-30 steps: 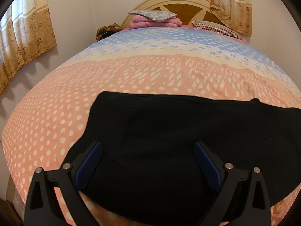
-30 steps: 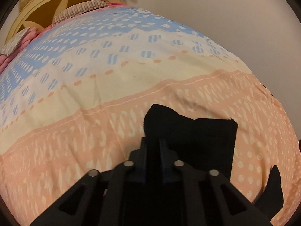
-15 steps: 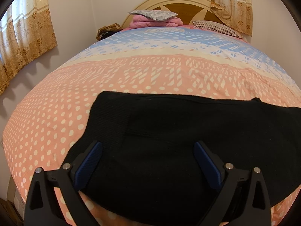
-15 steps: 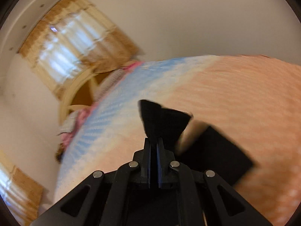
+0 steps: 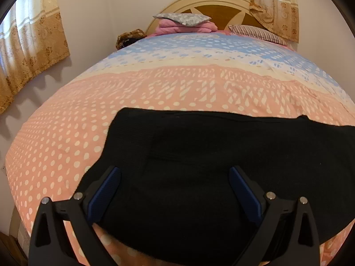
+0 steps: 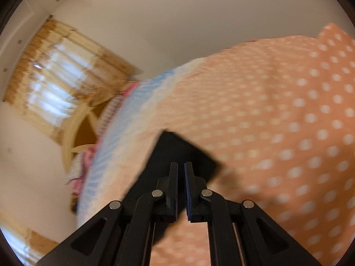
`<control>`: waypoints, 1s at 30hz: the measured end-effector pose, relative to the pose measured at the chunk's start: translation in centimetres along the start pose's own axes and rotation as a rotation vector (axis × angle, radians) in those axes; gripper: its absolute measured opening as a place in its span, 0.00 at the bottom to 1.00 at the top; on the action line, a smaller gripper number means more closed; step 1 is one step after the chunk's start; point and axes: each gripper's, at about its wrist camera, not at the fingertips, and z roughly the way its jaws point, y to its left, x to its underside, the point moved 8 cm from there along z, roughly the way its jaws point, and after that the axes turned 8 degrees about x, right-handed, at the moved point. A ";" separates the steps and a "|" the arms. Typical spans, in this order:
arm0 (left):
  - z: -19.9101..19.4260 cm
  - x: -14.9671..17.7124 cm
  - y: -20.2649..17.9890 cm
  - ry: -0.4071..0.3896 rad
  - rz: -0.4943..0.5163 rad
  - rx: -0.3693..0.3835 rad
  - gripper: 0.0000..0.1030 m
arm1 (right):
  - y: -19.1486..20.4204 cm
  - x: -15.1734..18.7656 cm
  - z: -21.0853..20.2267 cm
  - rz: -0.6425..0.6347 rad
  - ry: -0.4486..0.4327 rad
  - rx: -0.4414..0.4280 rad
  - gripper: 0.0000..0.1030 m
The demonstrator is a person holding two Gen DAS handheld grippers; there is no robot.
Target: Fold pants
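Black pants (image 5: 199, 155) lie flat across the near end of the bed (image 5: 177, 84), reaching off to the right. My left gripper (image 5: 174, 177) hovers over them, open wide, its blue pads (image 5: 104, 190) on either side of the cloth with nothing pinched. In the tilted, blurred right wrist view, a black leg end (image 6: 177, 148) lies on the dotted cover (image 6: 288, 110) just ahead of my right gripper (image 6: 180, 164). Its jaws are opening, with a thin slit between them. The cloth sits at the fingertips and is not pressed by the pads.
At the head of the bed are a wooden headboard (image 5: 213, 4), folded pink bedding with a grey cushion (image 5: 184, 22) and a striped pillow (image 5: 255, 33). Curtains (image 5: 28, 51) hang on the left wall. The bed's left edge drops off near the wall.
The right view has swung sideways and rolled, carrying the leg end along. Its jaws, shut on the black cloth before, now show a thin gap. The left gripper has not moved.
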 end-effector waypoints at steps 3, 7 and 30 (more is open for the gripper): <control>-0.9 0.0 -0.1 -0.004 -0.006 -0.009 0.98 | 1.3 1.0 1.6 -0.028 0.025 0.011 0.68; -3.6 -0.3 -1.9 -0.036 -0.018 0.087 0.97 | 2.6 2.2 3.6 -0.026 0.027 -0.011 0.68; -5.7 1.5 -13.7 0.013 0.189 0.314 0.97 | -1.1 2.4 3.6 -0.148 0.088 0.182 0.15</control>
